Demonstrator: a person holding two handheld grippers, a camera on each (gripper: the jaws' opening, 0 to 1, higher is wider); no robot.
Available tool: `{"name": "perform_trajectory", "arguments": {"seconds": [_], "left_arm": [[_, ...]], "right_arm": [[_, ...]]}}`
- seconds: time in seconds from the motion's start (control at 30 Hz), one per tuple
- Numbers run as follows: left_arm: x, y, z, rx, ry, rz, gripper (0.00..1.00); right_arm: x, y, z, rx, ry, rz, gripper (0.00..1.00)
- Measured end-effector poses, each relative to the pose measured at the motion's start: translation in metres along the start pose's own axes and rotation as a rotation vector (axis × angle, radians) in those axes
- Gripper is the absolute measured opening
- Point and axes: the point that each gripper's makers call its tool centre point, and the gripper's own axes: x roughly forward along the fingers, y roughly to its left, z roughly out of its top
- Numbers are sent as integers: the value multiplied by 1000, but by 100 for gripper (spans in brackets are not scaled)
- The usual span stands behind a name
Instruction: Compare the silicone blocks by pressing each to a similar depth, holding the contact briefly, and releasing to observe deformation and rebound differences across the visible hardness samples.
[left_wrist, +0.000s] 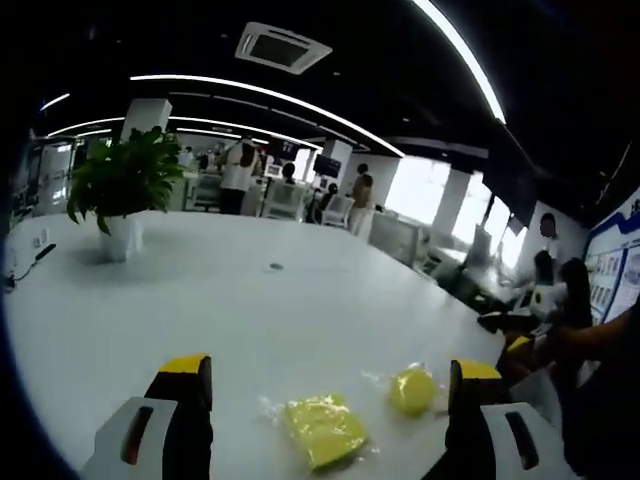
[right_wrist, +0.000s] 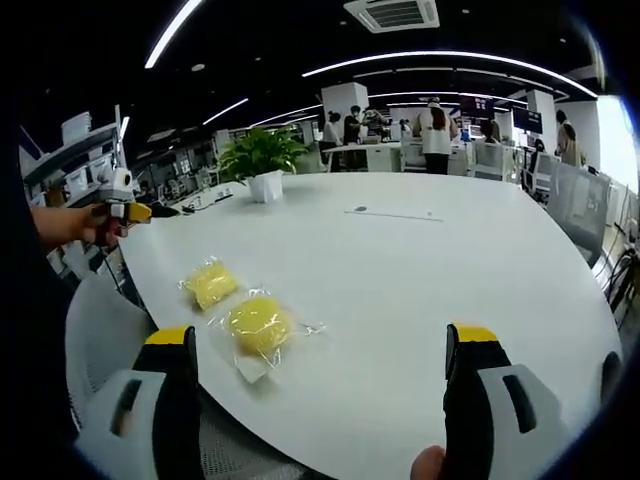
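Two yellow silicone blocks in clear plastic wrap lie on a white table (left_wrist: 250, 310). In the left gripper view, the flat squarish block (left_wrist: 322, 428) lies between my left gripper's (left_wrist: 330, 368) wide-open jaws, and the rounder block (left_wrist: 412, 390) sits by the right jaw. In the right gripper view, the rounder block (right_wrist: 258, 325) lies ahead of my open right gripper (right_wrist: 320, 335), nearer its left jaw. The squarish block (right_wrist: 210, 284) lies just beyond. Both grippers hover apart from the blocks. A hand holds the left gripper (right_wrist: 122, 210) at the table's far left edge.
A potted plant (left_wrist: 125, 185) (right_wrist: 262, 155) stands on the table's far side. A small dark spot (left_wrist: 276, 267) marks the tabletop's middle. The table edge (right_wrist: 300, 440) curves close to my right gripper. Seated people (left_wrist: 555, 290) are at the right, with desks and standing people (right_wrist: 435, 130) beyond.
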Motion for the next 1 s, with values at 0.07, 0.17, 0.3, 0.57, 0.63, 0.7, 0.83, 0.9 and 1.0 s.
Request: {"name": "perform_trajectory", "arguments": {"seconds": [0.07,0.17,0.3,0.57,0.63,0.7,0.83,0.9,1.0], "left_arm": [[6,-3,0,-6,9,-6,100],[14,-10,1,-10,21,-22,100],[25,-19,2,-11,34,-41,100],[48,-32,-9,-102,67,-78,99],[54,-33,-12,-128,83,-78,97],[62,-35,-15,-147,95,-87,97],[78,-42,-22,-168,124,-109,96],[87,-44,-28,-171,148,-115,96],[98,-50,-41,-180,195,-129,94]], "right_arm": [[0,0,-1,2,0,0,97],[0,0,-2,4,2,2,97],[-1,1,-4,9,5,5,97],[-4,-3,-6,18,0,-1,97],[-4,-3,-7,21,2,-2,97],[-5,-2,-7,25,2,-3,97],[-4,-2,-8,26,3,2,97],[-3,-1,-9,29,4,2,97],[-3,-2,-10,37,4,2,97]]}}
